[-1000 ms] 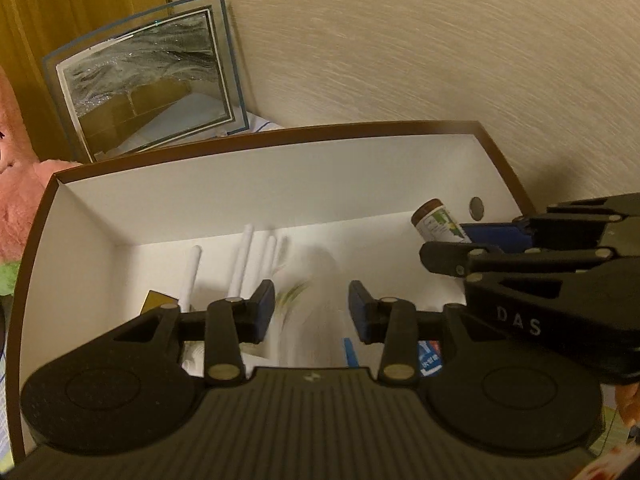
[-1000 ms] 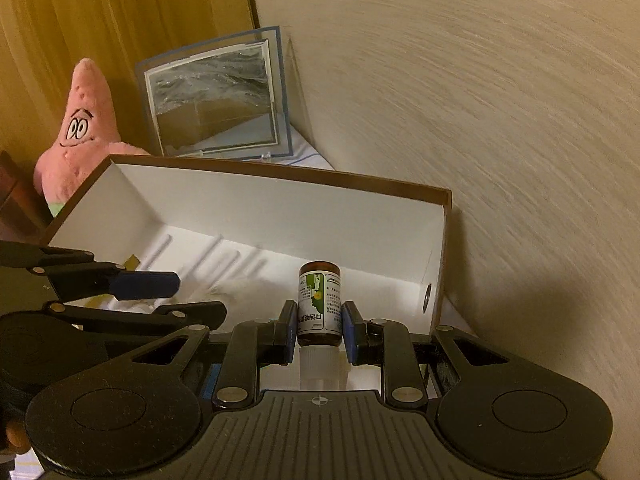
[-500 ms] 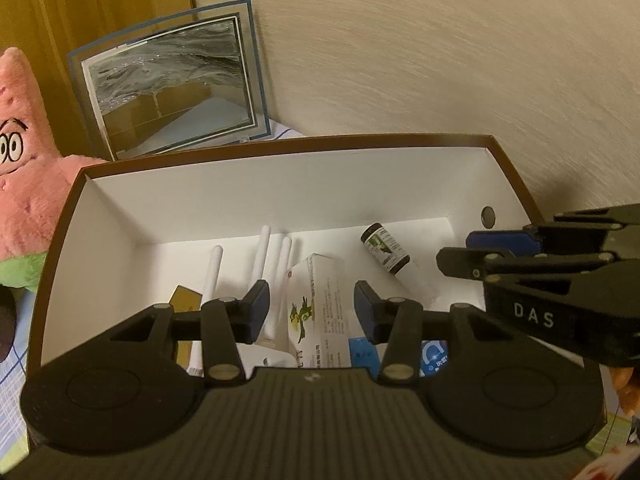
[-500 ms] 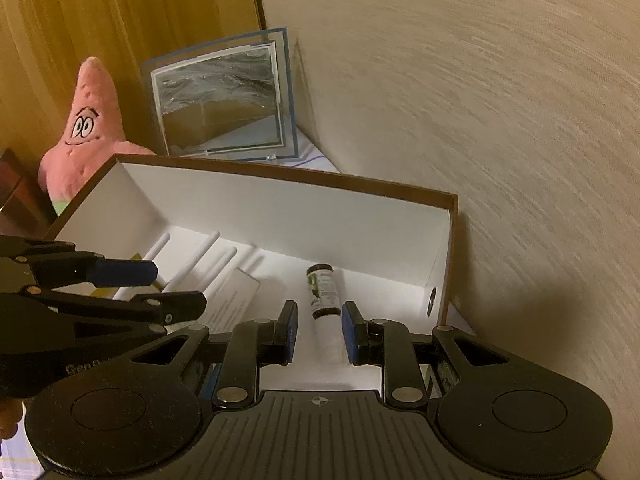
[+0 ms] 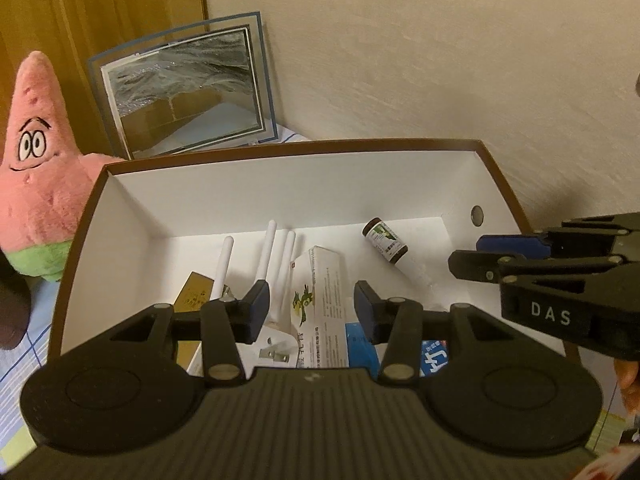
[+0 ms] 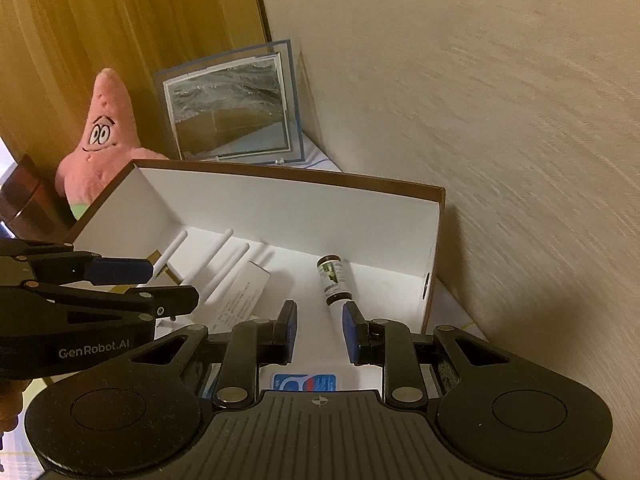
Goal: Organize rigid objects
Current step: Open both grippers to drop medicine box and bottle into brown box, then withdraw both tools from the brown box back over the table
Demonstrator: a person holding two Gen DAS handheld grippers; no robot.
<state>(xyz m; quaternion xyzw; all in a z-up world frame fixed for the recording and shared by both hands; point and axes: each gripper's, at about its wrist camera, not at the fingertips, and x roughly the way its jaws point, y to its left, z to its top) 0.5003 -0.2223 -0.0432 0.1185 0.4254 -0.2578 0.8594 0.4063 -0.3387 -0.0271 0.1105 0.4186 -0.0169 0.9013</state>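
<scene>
Left tongs [image 5: 308, 306] gape over carton [image 5: 320, 304]; bottle [image 5: 385, 241] lies in box [image 5: 280, 184].

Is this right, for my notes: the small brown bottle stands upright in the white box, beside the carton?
Not quite. The bottle lies on its side on the floor of the box, beside the carton; the right wrist view shows it.

— What is the box [image 5: 100, 216] made of?
— Matt white card inside, brown edge. The bottle [image 5: 385, 241] looks like dark glass under a glossy paper label.
— And the starfish toy [image 5: 36, 184]?
— Fuzzy pink plush. The wall [image 6: 500, 120] is rough-textured.
</scene>
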